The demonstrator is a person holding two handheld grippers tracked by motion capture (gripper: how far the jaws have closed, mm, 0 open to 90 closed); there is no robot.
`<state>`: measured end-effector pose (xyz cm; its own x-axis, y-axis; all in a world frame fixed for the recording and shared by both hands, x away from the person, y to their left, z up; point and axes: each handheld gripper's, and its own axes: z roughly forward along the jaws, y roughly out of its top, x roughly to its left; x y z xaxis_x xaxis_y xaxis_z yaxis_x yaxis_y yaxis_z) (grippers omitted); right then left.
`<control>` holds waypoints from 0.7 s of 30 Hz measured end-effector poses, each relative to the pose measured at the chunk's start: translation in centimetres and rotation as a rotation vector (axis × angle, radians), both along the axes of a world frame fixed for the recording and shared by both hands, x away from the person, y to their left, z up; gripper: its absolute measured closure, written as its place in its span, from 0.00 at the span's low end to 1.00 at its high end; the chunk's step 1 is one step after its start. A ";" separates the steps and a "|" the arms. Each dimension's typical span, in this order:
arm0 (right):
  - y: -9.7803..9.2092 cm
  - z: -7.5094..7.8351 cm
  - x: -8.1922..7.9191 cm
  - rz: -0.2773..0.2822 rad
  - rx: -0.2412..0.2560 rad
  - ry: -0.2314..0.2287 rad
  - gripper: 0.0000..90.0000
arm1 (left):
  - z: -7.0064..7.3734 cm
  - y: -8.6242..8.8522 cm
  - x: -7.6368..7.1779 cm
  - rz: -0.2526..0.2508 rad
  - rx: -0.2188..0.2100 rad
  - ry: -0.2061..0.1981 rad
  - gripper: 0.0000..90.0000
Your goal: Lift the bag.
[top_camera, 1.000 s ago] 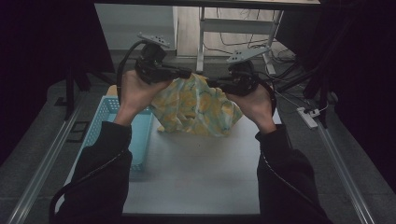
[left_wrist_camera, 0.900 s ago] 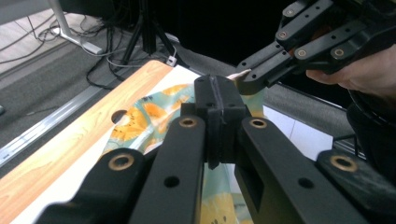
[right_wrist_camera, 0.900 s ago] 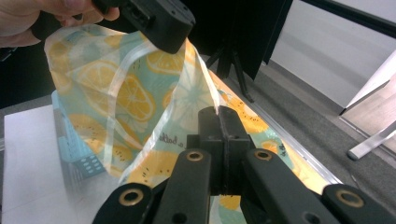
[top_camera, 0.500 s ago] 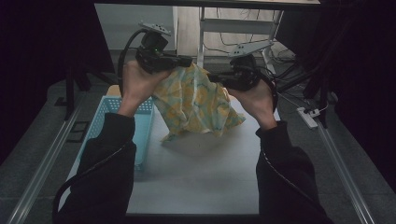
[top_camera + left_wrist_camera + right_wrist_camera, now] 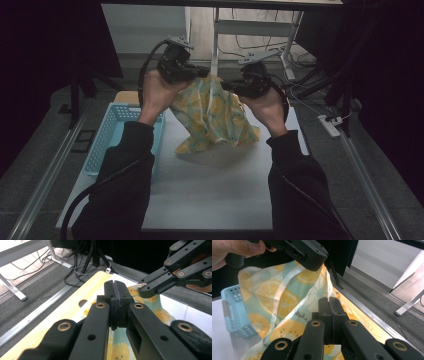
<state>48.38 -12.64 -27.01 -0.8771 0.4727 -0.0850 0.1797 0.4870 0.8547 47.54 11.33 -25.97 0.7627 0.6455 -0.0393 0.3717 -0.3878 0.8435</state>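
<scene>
A: High view count?
B: Two grippers, left gripper (image 5: 200, 71) and right gripper (image 5: 231, 88). One cloth (image 5: 215, 117) hangs between them above the table (image 5: 210, 190). One basket (image 5: 117, 137) at table left.
A: Left gripper view?
B: Jaws fully closed, pinching cloth (image 5: 160, 312) edge. Right gripper (image 5: 143, 290) just beside.
A: Right gripper view?
B: Jaws closed on the cloth (image 5: 279, 300). One basket (image 5: 233, 312) behind.

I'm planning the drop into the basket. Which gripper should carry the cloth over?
Probably the left. Both grippers clamp the cloth, but the left gripper is on the side of the basket, while the right gripper would have to cross over.
</scene>
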 end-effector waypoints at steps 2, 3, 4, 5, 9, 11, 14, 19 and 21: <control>0.1 -0.5 0.3 -0.005 -0.002 0.004 1.00 | -0.6 -0.1 0.3 0.002 -0.001 0.006 1.00; 0.1 -0.7 0.4 -0.007 -0.002 0.010 1.00 | -0.9 -0.2 0.4 0.002 0.003 0.008 1.00; 0.1 -1.0 0.5 -0.010 -0.004 0.011 1.00 | -1.2 -0.2 0.6 0.004 0.004 0.014 1.00; 0.1 -1.2 0.7 -0.012 -0.004 0.014 1.00 | -1.6 -0.2 0.7 0.008 0.006 0.022 1.00; 0.1 -2.1 1.2 -0.023 -0.008 0.031 0.99 | -2.9 -0.2 1.3 0.012 -0.002 0.044 1.00; 0.1 -2.5 1.4 -0.026 -0.005 0.041 0.99 | -3.4 -0.2 1.5 0.013 -0.007 0.050 0.99; 0.1 -2.8 1.5 -0.024 -0.001 0.044 0.96 | -3.8 -0.2 1.6 0.011 -0.011 0.050 0.97; 0.1 -3.1 1.3 -0.012 0.032 0.062 0.86 | -4.3 0.0 1.2 -0.003 -0.025 0.047 0.81; 0.0 -3.2 1.3 -0.014 0.029 0.068 0.82 | -4.5 0.2 1.1 -0.005 -0.032 0.051 0.75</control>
